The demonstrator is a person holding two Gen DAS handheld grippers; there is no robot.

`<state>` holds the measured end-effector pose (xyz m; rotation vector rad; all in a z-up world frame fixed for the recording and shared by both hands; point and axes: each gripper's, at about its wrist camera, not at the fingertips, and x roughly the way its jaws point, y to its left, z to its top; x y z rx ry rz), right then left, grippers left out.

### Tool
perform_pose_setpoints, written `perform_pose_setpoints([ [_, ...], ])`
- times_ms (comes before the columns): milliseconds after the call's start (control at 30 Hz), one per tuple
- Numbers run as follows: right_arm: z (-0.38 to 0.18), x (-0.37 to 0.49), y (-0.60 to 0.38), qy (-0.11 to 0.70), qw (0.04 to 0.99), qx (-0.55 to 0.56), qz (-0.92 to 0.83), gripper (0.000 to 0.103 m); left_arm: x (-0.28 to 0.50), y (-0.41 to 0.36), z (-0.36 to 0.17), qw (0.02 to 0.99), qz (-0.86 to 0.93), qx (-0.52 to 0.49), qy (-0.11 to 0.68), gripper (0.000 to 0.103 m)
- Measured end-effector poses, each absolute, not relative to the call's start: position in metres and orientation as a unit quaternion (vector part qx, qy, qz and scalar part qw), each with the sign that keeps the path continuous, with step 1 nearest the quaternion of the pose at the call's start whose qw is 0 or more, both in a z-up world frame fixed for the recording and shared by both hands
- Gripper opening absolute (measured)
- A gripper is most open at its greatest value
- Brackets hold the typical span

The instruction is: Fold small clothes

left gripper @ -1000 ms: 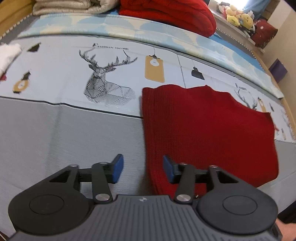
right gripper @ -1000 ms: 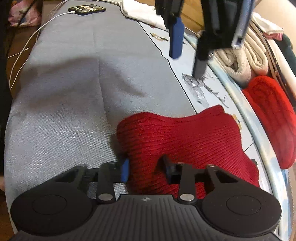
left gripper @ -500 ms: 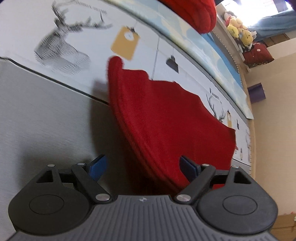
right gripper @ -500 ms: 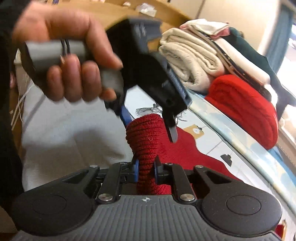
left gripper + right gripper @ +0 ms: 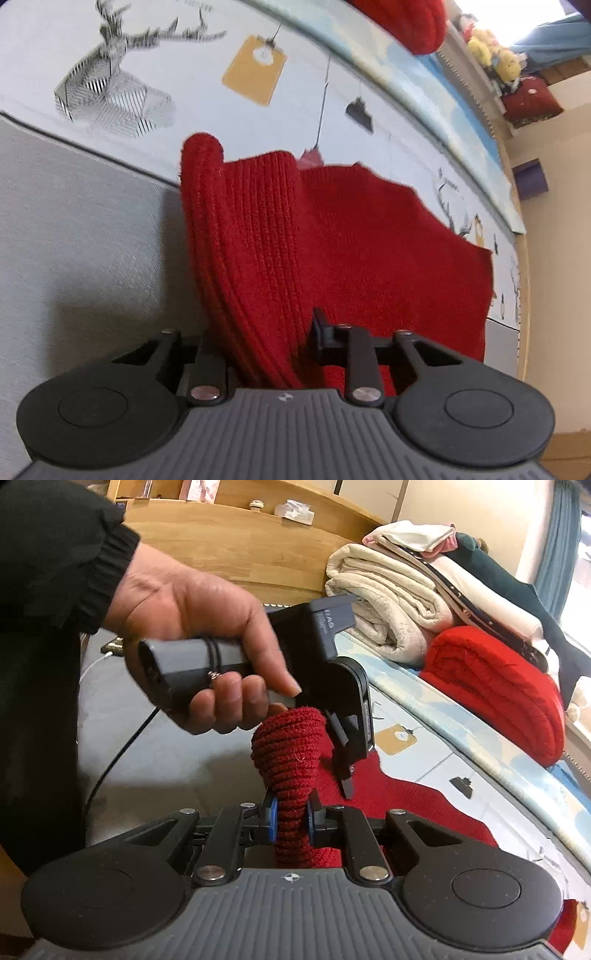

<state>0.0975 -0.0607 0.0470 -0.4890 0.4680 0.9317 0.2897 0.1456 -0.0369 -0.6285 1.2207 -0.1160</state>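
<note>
Red knit garment (image 5: 332,236): ribbed, thick, deep red. Most of it lies flat on the bed cover (image 5: 92,229), straddling the line between the grey half and the pale printed half with the deer drawing (image 5: 110,92) and the yellow tag motif (image 5: 255,70). Its near-left edge is gathered up off the cover into a thick rolled ridge; in the right wrist view this ridge stands as a rounded bunch (image 5: 291,746) above the flat part.

Right gripper (image 5: 291,821): blue pads pressed into the bunched knit from both sides, fabric squeezed narrow between them. Clamped on the garment, edge held raised.

Left gripper (image 5: 264,343): jaws have just been closing, and the folded edge of the garment sits between them. The knit fills the gap and hides the pads; the fingers look pressed against it on both sides, so it reads as gripping the garment.

Left hand (image 5: 199,657): wrapped around the grey handle of the left gripper, black sleeve (image 5: 62,561) at the wrist. The tool points steeply down at the cloth, just beyond the right gripper's hold.

Background: folded cream blankets (image 5: 388,602) and a folded red blanket (image 5: 495,686) stacked along the far side of the bed.
</note>
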Motion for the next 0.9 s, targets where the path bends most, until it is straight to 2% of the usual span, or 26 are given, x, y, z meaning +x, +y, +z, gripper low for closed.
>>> perform_pose_setpoints([
  [167,0.06,0.086,-0.035,0.202,0.834,-0.216,0.465,0.015,0.268,0.179,-0.002,0.803,-0.042,-0.286,0.521,0.027],
  [333,0.08,0.093,-0.031,0.214,0.847,-0.137,0.466,0.015,0.248,0.206,0.024,0.819,-0.032,-0.293,0.492,0.027],
  [567,0.087,0.098,-0.084,0.261,0.886,-0.053,0.38,0.014,0.257,0.148,0.054,0.847,-0.102,-0.247,0.46,0.028],
  [633,0.088,0.094,-0.109,0.265,0.902,-0.029,0.34,0.014,0.261,0.121,0.066,0.853,-0.135,-0.244,0.44,0.035],
  [767,0.088,0.093,-0.177,0.281,0.937,0.038,0.202,0.013,0.26,0.083,0.093,0.866,-0.2,-0.267,0.373,0.064],
  [900,0.057,0.101,-0.254,0.342,0.93,0.126,0.058,0.013,0.255,0.063,0.1,0.87,-0.236,-0.237,0.363,0.066],
])
